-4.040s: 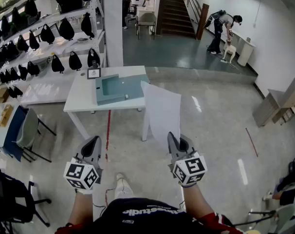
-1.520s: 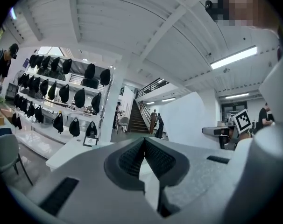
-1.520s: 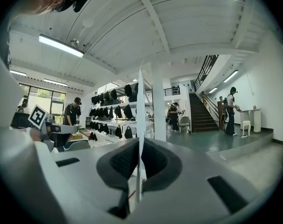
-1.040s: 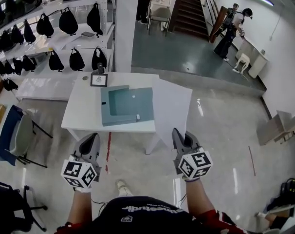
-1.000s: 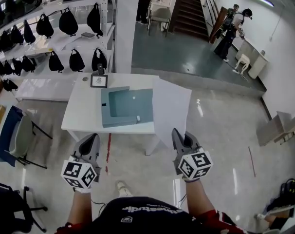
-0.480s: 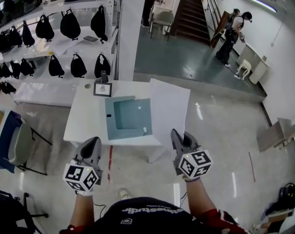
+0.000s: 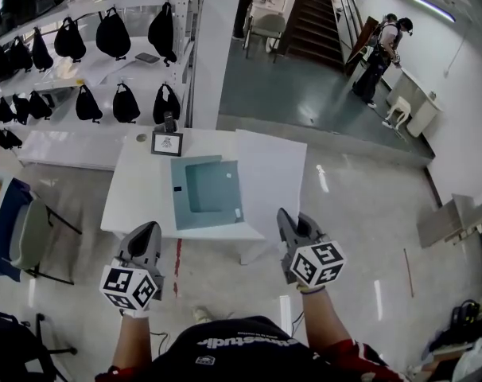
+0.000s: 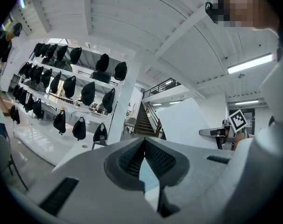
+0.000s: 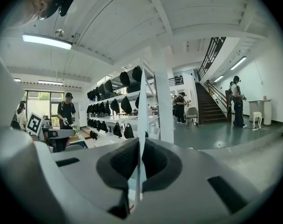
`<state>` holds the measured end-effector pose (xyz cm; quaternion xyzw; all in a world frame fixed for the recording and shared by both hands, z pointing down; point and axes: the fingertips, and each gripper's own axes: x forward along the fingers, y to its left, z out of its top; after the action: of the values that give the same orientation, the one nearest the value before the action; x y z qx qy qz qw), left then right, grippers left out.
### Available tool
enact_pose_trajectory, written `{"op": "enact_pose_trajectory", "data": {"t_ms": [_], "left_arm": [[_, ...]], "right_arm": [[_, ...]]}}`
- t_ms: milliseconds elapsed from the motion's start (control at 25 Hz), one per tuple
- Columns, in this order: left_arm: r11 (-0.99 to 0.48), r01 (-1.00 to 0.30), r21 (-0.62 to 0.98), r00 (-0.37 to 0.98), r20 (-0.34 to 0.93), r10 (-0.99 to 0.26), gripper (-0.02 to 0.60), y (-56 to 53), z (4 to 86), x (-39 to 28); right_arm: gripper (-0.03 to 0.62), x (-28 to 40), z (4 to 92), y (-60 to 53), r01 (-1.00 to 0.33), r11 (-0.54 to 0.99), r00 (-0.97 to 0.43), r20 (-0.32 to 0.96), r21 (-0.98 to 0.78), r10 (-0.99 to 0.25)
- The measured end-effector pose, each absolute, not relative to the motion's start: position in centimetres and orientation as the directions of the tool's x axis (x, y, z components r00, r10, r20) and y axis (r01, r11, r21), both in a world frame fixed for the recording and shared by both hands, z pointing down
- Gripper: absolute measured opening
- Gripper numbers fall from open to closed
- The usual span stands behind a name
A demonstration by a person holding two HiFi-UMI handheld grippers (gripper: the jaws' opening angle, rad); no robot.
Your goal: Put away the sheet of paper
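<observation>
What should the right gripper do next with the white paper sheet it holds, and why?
Probably carry it forward and leftward until it hangs over the open teal file folder. The right gripper has its jaws shut on the upright white paper sheet, which sits right of the folder lying open on the white table, not yet over it.

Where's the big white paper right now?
In the head view, the sheet of paper stands pinched in the right claw, at centre-right, just right of the open teal folder on the white table.
</observation>
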<state>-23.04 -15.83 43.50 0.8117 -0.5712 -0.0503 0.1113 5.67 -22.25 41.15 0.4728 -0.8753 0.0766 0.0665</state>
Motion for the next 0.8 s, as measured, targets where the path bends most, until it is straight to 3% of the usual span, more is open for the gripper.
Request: {"op": "enact_pose_trajectory", "data": {"t_ms": [800], "left_arm": [[-0.206, -0.959, 0.193, 0.222, 0.061, -0.973, 0.006, -22.1, 42.4, -24.0]], "right_arm": [[0.005, 3.9, 44.4, -32.5, -0.776, 0.616, -0.63, 0.211, -0.134, -0.748]]}}
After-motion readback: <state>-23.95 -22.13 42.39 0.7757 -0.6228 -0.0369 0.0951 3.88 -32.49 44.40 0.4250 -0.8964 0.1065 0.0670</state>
